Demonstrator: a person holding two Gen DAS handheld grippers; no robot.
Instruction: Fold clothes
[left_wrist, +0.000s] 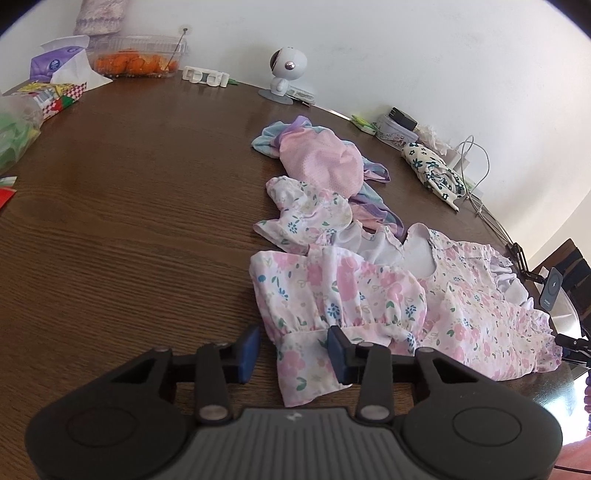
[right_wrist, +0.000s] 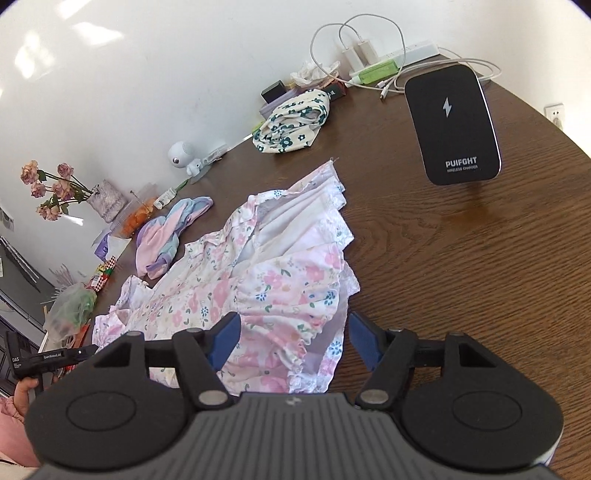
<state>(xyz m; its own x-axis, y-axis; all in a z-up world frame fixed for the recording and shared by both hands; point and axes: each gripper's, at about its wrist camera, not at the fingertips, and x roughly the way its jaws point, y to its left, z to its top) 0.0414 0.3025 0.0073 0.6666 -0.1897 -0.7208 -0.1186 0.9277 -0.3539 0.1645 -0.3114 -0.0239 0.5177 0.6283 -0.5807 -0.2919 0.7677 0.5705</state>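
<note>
A pink floral dress (left_wrist: 369, 291) lies spread on the brown wooden table (left_wrist: 129, 221). My left gripper (left_wrist: 293, 349) is low over the dress's near cuff. Its jaws stand apart: the cuff lies between them, the right pad rests over the cloth and the left pad is off it. In the right wrist view the same dress (right_wrist: 280, 280) lies ahead. My right gripper (right_wrist: 293, 341) straddles a gathered ruffled edge with its jaws wide and not pressing. Behind the dress lie a small floral garment (left_wrist: 314, 214) and a pink and purple garment (left_wrist: 321, 158).
A cream garment with dark flowers (right_wrist: 291, 122) lies near the wall. A black wireless charger (right_wrist: 452, 122) stands to the right, with cables and a power strip (right_wrist: 417, 50) behind it. A small white camera (left_wrist: 286, 66), a tub of oranges (left_wrist: 140, 61) and a vase (right_wrist: 107, 201) line the far edge.
</note>
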